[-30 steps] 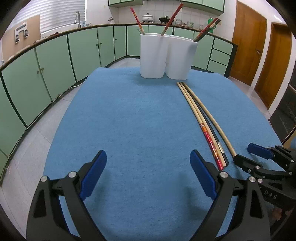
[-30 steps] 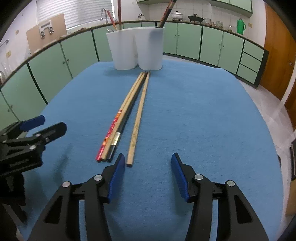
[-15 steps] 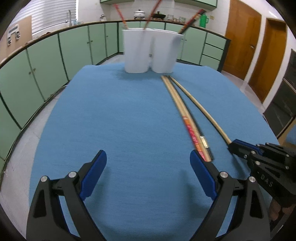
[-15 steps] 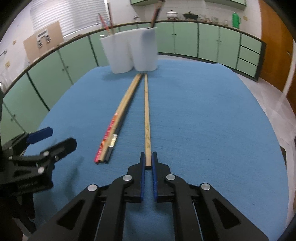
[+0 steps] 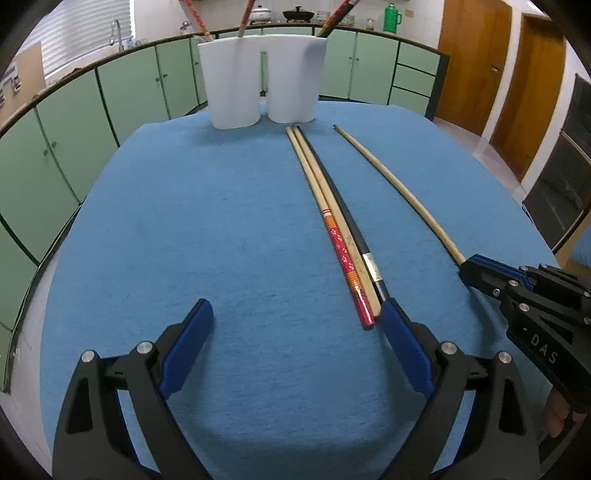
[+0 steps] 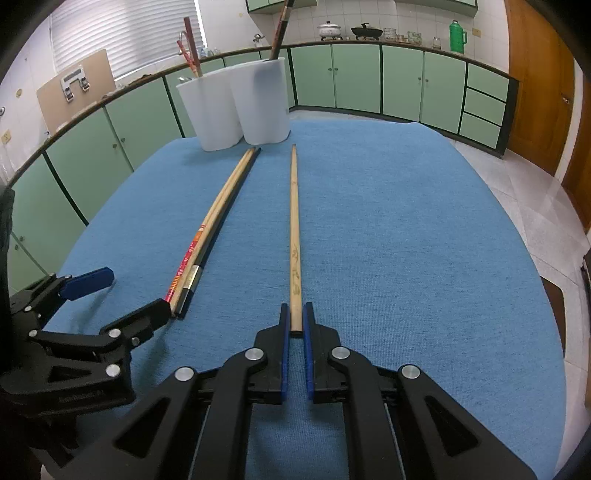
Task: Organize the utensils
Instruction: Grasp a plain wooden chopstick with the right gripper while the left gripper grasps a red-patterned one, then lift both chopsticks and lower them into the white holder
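On the blue bench (image 6: 406, 221), before the white holder (image 6: 236, 107), bamboo chopstick (image 6: 294, 229) clamped by right gripper (image 6: 294, 325) fingers, left gripper (image 5: 295, 321) fingers held wide apart, empty, beside three chopsticks (image 5: 332, 221).

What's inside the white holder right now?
The white holder has three chopsticks poking above its rim: two in the left cup, one in the right. Its opaque walls hide their lower ends and anything shorter.

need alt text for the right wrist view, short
The right tongs are shut on the near end of a plain wooden chopstick lying on a blue cloth. To its left lies a bundle of three chopsticks, with the open left tongs at its near end. A white twin-cup holder stands beyond.
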`<state>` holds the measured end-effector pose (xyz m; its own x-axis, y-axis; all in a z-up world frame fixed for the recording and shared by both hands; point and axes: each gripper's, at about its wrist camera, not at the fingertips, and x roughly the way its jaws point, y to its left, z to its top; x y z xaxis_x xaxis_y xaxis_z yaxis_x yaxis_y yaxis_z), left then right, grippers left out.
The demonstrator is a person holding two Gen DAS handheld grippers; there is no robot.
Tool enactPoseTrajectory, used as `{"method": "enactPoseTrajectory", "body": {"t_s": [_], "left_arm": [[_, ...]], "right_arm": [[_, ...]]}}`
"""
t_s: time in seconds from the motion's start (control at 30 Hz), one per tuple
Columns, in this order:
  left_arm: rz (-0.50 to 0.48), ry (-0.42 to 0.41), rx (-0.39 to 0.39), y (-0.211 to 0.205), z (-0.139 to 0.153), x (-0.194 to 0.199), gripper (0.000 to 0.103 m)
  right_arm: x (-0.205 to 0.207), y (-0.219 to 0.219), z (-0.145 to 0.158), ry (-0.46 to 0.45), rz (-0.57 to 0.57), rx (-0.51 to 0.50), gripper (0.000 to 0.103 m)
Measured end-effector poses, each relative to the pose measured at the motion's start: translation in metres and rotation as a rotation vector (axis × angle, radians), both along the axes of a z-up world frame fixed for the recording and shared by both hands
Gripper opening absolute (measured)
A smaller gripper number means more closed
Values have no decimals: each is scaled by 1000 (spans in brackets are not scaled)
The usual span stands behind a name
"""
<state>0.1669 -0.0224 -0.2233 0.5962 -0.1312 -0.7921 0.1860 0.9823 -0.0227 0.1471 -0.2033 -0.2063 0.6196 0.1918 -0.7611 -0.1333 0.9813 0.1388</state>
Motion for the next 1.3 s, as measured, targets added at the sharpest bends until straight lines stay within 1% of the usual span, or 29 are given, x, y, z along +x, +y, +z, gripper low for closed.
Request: {"method": "enactPoseTrajectory", "body": {"t_s": [0.23,0.37,0.43,0.47,0.53,0.57,0.6,0.63,0.7,0.73,0.8,0.83,0.93,0.97,1.1,1.17,1.3], "left_arm": [[75,15,14,24,-2,0,90],[77,10,19,24,0,-1,89],[76,10,22,22,0,-1,87],[73,15,12,21,-1,0,82],[73,12,9,19,-1,0,79],[69,10,13,18,-1,1,74],[67,7,15,17,-1,1,68],[63,2,13,17,-1,0,64],[57,-2,8,15,0,0,48],[52,-4,4,13,1,-1,44],[45,-8,6,9,1,-3,32],[37,-11,9,6,0,-4,30],[21,-17,21,-1,0,-6,15],[14,-17,16,-3,0,-6,5],[11,-10,-1,-3,1,-7,5],[8,-4,-29,1,4,-8,5],[5,-34,-41,8,19,-15,5]], "right_arm": [[0,0,0,1,0,2,7],[0,-1,0,0,1,8,7],[0,-2,0,2,3,14,7],[0,-3,0,1,4,15,7],[1,-3,-1,3,8,21,7],[1,-4,-1,4,10,26,7],[2,-5,-2,6,12,33,7],[2,-7,-2,7,13,38,7],[4,-8,-2,9,16,47,7],[4,-8,-2,9,17,46,7],[4,-8,-2,8,18,45,7],[4,-7,-2,8,18,45,7],[4,-7,-2,8,17,50,7],[3,-8,-2,8,17,50,7],[2,-6,0,2,22,28,7],[1,-5,4,-9,26,20,7],[-3,-7,18,-37,34,23,7]]}}
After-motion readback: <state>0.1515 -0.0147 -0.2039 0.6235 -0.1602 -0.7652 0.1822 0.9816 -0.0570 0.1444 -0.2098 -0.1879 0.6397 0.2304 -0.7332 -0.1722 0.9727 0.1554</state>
